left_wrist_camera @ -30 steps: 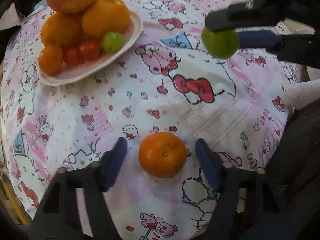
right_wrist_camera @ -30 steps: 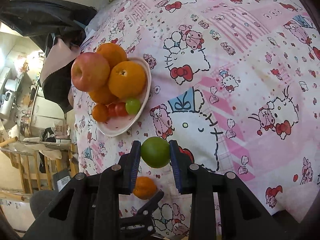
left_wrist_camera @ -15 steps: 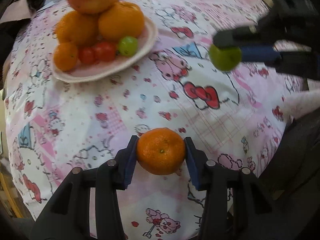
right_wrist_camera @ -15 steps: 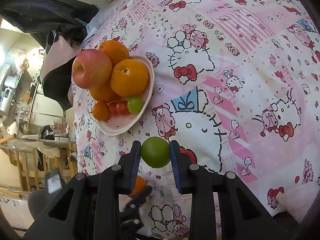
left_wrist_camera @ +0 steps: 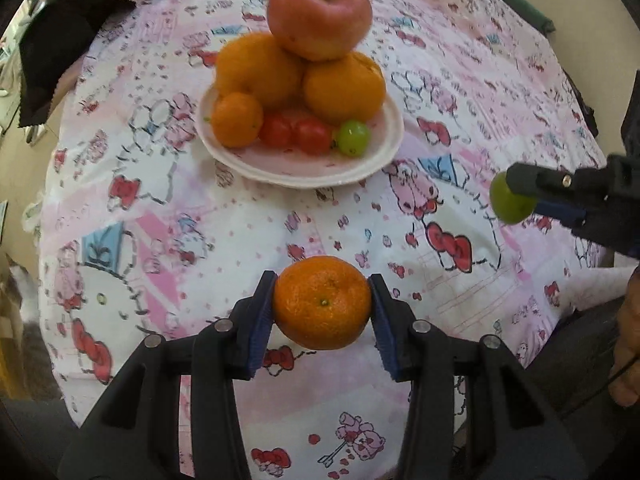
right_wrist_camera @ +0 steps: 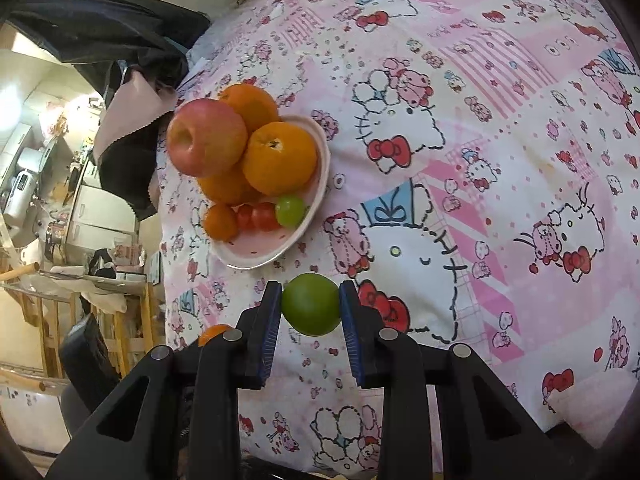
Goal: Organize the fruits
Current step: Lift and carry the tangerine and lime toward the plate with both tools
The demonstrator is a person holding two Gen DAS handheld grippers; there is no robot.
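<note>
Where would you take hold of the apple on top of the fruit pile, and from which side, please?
Grip the apple across its widest middle, coming from above. It sits stem dimple up on the oranges, so its rounded flanks are free, and a sideways approach would probably nudge the pile on the plate.

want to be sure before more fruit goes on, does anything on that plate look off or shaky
Yes: the plate is heaped. An apple perches on top of the oranges, which looks precarious. Nothing looks spilled or damaged.
</note>
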